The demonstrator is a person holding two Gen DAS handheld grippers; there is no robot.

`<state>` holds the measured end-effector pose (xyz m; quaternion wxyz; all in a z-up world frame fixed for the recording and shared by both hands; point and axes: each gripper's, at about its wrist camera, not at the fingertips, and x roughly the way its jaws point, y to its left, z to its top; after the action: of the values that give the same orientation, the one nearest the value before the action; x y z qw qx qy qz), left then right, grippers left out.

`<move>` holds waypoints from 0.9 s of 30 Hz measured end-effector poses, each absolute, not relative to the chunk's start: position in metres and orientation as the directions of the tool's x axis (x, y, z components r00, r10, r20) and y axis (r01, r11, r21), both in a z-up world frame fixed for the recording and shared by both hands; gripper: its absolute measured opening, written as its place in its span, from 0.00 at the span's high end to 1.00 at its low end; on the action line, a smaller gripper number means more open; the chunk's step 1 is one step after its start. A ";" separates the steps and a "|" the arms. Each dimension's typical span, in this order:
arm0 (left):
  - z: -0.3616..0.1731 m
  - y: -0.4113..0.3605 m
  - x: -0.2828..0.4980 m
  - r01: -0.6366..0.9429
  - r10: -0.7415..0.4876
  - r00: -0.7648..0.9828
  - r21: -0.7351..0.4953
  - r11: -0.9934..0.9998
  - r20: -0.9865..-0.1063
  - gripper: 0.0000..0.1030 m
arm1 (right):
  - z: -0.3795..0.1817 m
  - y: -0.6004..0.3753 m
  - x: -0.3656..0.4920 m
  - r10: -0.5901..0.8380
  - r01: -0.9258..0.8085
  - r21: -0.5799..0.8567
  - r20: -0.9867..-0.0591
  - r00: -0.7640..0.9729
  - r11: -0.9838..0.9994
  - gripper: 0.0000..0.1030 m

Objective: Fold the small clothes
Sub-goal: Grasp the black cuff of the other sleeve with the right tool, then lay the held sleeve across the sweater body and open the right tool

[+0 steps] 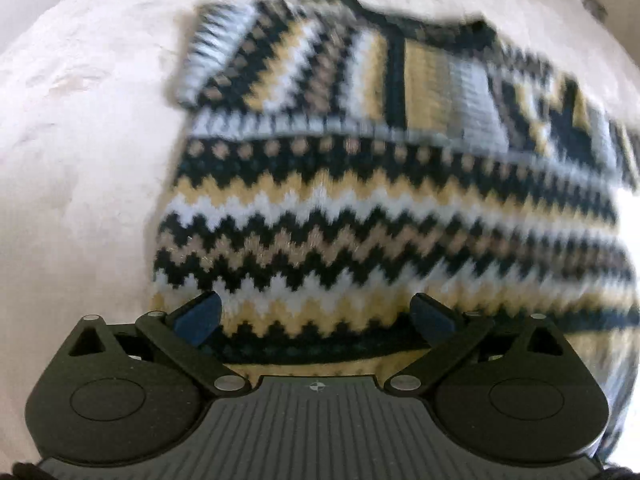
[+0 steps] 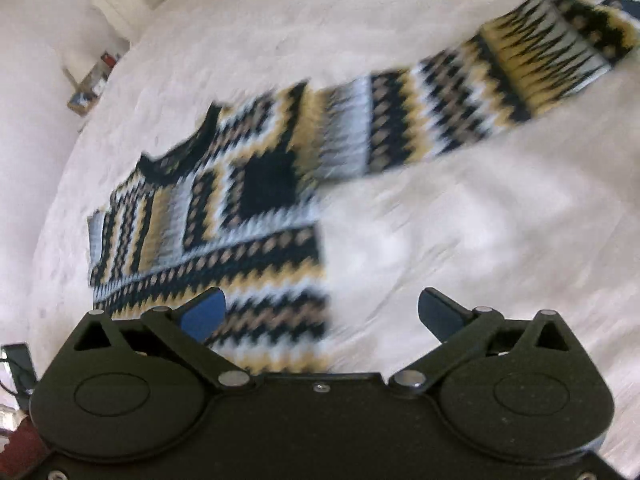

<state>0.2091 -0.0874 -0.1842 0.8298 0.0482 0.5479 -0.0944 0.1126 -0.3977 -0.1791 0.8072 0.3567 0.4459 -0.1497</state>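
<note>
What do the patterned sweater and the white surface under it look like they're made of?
The sweater looks like knitted yarn, maybe wool or acrylic: its zigzag bands in black, tan, white and pale blue have stepped, stitch-like edges and a matte look. The white surface seems to be soft matte fabric, perhaps a bedspread, since it shows faint wrinkles and a slightly uneven texture. Motion blur leaves the exact fibres open.

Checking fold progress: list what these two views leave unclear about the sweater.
- Sweater hem: left wrist view, covered by the left gripper.
- Other sleeve: right wrist view, folded or hidden, unclear.
- Knit detail: both views, motion blur.
- Right gripper contact with fabric: unclear.
</note>
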 end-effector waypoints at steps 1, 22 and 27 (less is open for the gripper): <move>-0.178 -0.089 0.207 0.188 -0.101 0.396 -0.027 0.982 -0.913 0.01 | -0.176 -0.410 0.108 0.065 0.558 0.439 -0.823 0.565 0.704 0.00; -0.122 -0.167 0.142 0.167 -0.168 0.385 -0.110 0.980 -0.907 0.01 | -0.127 -0.643 0.062 -0.193 0.679 0.364 -0.778 0.598 0.638 0.00; -0.119 -0.164 0.139 0.146 -0.142 0.386 -0.091 0.985 -0.911 0.01 | -0.153 -0.670 0.060 -0.168 0.717 0.345 -0.825 0.539 0.606 0.00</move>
<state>0.1392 -0.1639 -0.1188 0.8326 0.0019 0.5471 -0.0863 0.0605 -0.6696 -0.1527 0.8052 0.3485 0.3934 -0.2747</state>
